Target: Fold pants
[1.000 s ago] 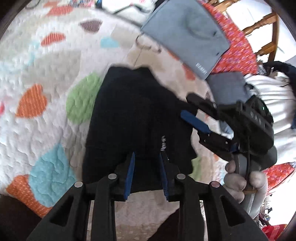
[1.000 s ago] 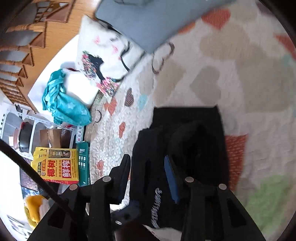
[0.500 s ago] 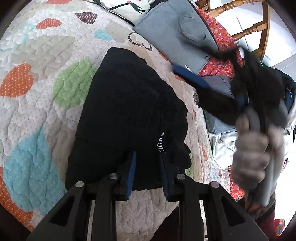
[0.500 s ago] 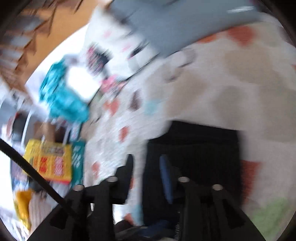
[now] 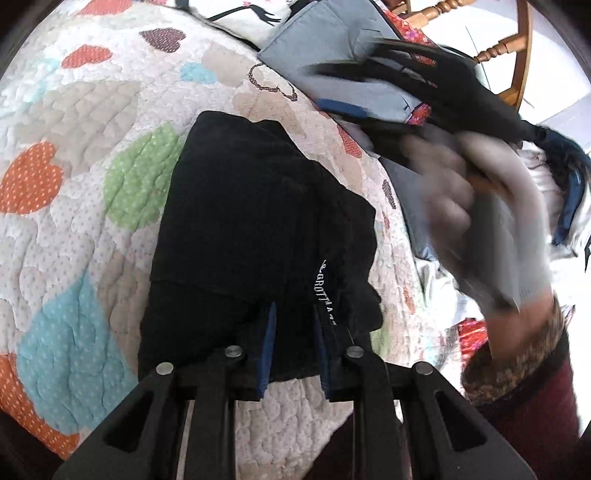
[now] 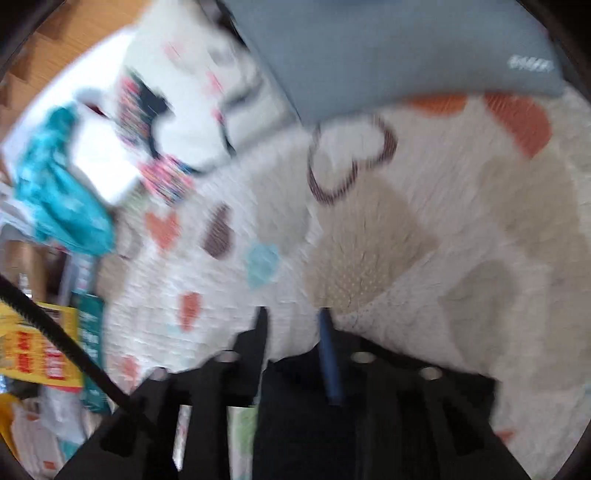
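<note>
The folded black fabric pants (image 5: 255,236) lie on the white heart-patterned quilt (image 5: 74,122) of the bed. The left tongs (image 5: 293,325) pinch their near hem at six o'clock. The right tongs (image 5: 354,92), blurred at two o'clock and empty, have just been narrowing.

A bedroom in a home — a quilt (image 5: 92,155) printed with coloured hearts covers a bed, a printed pillow (image 6: 177,122) and folded grey clothes (image 5: 343,48) lie toward twelve o'clock, a turned wooden chair (image 5: 506,48) stands at one o'clock, and wood flooring (image 6: 81,22) shows at eleven — with household clutter beside it.
</note>
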A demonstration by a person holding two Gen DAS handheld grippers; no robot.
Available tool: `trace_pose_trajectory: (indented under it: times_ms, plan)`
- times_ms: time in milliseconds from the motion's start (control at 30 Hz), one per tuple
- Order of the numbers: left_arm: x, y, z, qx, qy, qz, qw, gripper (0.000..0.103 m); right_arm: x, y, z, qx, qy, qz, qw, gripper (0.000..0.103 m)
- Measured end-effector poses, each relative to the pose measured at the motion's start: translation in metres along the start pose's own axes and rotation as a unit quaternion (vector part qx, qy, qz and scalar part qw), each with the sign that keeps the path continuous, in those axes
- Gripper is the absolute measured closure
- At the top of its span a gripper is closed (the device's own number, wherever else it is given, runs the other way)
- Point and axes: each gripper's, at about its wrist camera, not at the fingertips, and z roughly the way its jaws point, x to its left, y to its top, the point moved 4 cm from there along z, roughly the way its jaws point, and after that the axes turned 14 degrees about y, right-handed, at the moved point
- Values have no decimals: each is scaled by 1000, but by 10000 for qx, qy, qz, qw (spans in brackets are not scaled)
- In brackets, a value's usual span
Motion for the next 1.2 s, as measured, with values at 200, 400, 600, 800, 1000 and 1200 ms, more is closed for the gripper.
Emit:
trace_pose_trajectory:
  times_ms: [200,400,600,800,1000,1200]
  plan:
    - [3,2,-37,-245,314,-57,9992,76,48,-49,-119,-1154,-593,-1095,9855,40]
    - [-15,-11,-102,-1573,1730,626,9703,71,82,-150,-225,-2968,-1791,-2502,9040,0]
    - [-56,-29,-177,-3251,2697,956,9013,15,42,-181,-237,-2444,-1725,-1526,9419,0]
    - [-85,-49,-245,-4434,2970,1060,8390,0,34,-203,-229,-2421,-1590,-1263,9488,0]
    - [-82,-55,-238,-4243,3200,1147,8393,0,36,-219,-195,-2033,-1072,-1159,9663,0]
    - [-59,-51,-181,-2906,3108,1119,8980,0,7,-231,-141,-925,-959,-742,9883,0]
